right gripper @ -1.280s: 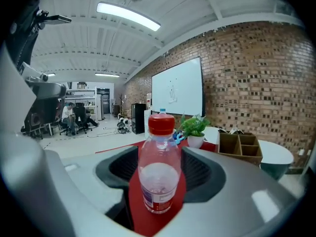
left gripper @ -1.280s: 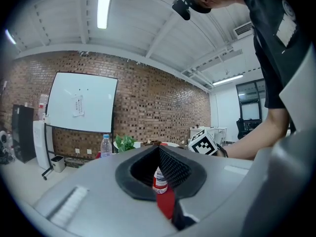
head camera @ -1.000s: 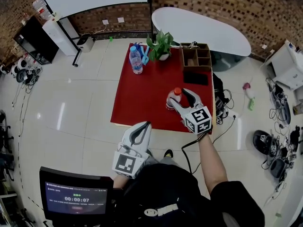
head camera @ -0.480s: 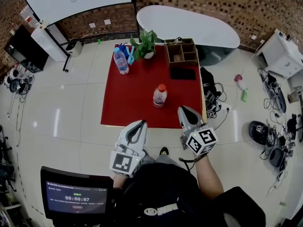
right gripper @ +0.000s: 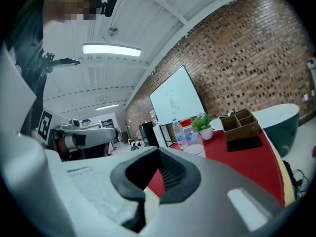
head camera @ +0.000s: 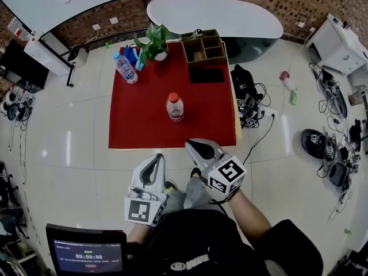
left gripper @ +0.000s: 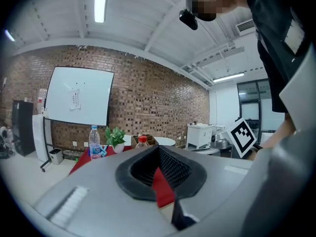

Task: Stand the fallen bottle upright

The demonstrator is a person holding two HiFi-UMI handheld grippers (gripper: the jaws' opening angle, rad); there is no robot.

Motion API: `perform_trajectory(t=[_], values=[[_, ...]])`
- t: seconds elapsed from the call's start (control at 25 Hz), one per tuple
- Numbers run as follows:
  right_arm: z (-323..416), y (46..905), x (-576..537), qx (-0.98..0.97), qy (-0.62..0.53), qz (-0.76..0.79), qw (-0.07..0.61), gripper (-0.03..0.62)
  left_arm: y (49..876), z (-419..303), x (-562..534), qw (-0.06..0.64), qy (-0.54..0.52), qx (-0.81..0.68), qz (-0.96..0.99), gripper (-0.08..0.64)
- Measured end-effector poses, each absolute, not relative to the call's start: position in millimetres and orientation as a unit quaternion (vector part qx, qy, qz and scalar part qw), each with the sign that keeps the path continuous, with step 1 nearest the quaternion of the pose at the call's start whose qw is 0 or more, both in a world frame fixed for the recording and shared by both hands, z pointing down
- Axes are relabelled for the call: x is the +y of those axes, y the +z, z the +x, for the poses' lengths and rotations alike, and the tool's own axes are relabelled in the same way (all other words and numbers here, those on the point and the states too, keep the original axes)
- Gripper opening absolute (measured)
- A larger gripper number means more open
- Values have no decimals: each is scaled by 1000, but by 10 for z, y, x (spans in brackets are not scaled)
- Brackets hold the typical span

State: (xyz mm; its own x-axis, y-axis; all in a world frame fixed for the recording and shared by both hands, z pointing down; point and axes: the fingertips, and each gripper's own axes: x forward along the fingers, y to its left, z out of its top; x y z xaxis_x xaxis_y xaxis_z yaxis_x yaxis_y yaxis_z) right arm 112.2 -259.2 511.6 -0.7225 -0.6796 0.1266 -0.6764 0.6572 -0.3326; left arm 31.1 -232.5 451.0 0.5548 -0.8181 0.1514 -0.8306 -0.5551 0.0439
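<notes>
A small bottle (head camera: 175, 106) with a red cap and white label stands upright near the middle of the red table (head camera: 138, 125). Nothing touches it. My right gripper (head camera: 197, 146) is shut and empty, off the table's near edge, below and right of the bottle. The left gripper (head camera: 154, 161) is also shut and empty, lower left, over the floor. In the left gripper view the shut left gripper (left gripper: 157, 153) hides all of the bottle (left gripper: 142, 141) but its cap. Above the shut right gripper (right gripper: 159, 155), the right gripper view shows the bottle (right gripper: 192, 135) far ahead.
At the table's far edge stand a blue-labelled water bottle (head camera: 125, 68), a potted plant (head camera: 154, 41) and a wooden organiser (head camera: 202, 46), with a black pad (head camera: 207, 75) before it. Cables and bags (head camera: 246, 99) lie right of the table. A monitor (head camera: 86, 252) is at lower left.
The right gripper let go of the bottle, shut, and drew back off the table toward me. The bottle stays upright. The left gripper also pulled back a little.
</notes>
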Motion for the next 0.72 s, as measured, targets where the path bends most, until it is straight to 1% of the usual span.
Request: perform_trajectory(t=[0.12,0.32,0.48,0.72], values=[[1027,5131,-2370,914,-187,-361,12,2,4560,294,-2177,59,56,-466,881,0],[846,5145,-1976,913,-182,-366,-3,2,4506,186,-1820,55,48,-446,892,0],[553,5040,-1507,910,-163,-380,-9,2,4371,-121,-1340,47,20,-445,894,0],[102,4828,-440,907,-141,-396,-12,2,4211,-606,-317,38,6,-437,899,0]])
